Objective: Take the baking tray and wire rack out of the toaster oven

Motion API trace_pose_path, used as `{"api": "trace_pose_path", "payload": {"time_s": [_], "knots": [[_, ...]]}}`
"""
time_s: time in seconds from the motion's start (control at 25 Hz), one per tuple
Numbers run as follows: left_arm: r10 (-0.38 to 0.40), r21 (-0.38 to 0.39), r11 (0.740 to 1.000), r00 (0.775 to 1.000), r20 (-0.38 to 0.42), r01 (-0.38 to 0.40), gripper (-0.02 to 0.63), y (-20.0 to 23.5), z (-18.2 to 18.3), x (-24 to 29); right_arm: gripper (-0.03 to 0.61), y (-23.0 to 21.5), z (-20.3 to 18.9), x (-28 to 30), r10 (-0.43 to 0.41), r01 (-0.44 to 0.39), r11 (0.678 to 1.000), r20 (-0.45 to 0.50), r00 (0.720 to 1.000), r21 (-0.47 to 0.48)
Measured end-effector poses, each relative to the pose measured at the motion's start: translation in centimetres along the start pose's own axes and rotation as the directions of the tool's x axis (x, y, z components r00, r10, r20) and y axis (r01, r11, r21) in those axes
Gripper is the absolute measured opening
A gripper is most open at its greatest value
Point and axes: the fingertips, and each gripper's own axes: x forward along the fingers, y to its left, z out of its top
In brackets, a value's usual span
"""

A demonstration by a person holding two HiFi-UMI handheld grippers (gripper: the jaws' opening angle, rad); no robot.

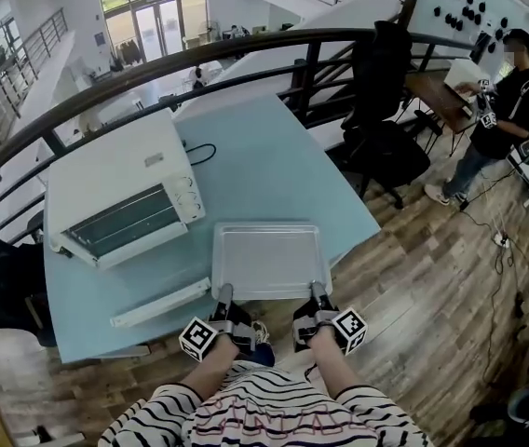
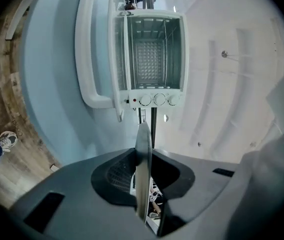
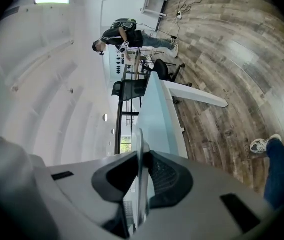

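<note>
The silver baking tray (image 1: 266,259) is level over the near part of the light blue table (image 1: 274,156). My left gripper (image 1: 223,293) is shut on its near rim at the left, and my right gripper (image 1: 318,290) is shut on the same rim at the right. In the left gripper view the tray's edge (image 2: 143,184) stands as a thin blade between the pads. The right gripper view shows the same edge (image 3: 142,194). The white toaster oven (image 1: 120,184) sits at the table's left with its door down. A wire grid (image 2: 149,59) shows inside its cavity.
The open door's white handle (image 1: 160,304) reaches toward the table's front edge, just left of the tray. A black railing (image 1: 246,49) runs behind the table. Black chairs (image 1: 376,147) stand at the right, and a person (image 1: 507,101) stands farther right on the wooden floor.
</note>
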Motion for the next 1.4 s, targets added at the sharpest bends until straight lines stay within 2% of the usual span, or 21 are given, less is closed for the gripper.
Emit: {"api": "trace_pose_path", "payload": {"time_s": [0.44,0.68,0.88,1.28,1.4], "knots": [[0.024,-0.026,0.999,0.999,0.03,-0.023,0.083,0.3,0.7,10.9,0.069,2.9,4.1,11.4,-0.028,0.026,0.998,-0.035,0.999,-0.05],[0.025,-0.04,0.999,0.998,0.056,-0.023,0.083,0.1,2.1,14.4,0.069,4.5,4.5,15.9,-0.039,0.035,0.996,-0.06,0.997,-0.077],[0.058,-0.037,0.998,0.994,0.092,-0.055,0.084,0.2,3.0,16.2,0.071,5.5,4.5,18.8,-0.049,0.041,0.995,-0.091,0.995,-0.092],[0.066,-0.055,0.997,0.973,0.219,-0.055,0.084,1.2,3.6,20.5,0.071,6.3,5.6,26.4,-0.085,0.051,0.988,-0.23,0.969,-0.149],[0.094,-0.057,0.995,0.962,0.258,-0.082,0.084,1.6,3.5,21.7,0.071,6.3,6.0,28.6,-0.104,0.061,0.985,-0.272,0.957,-0.161]]}}
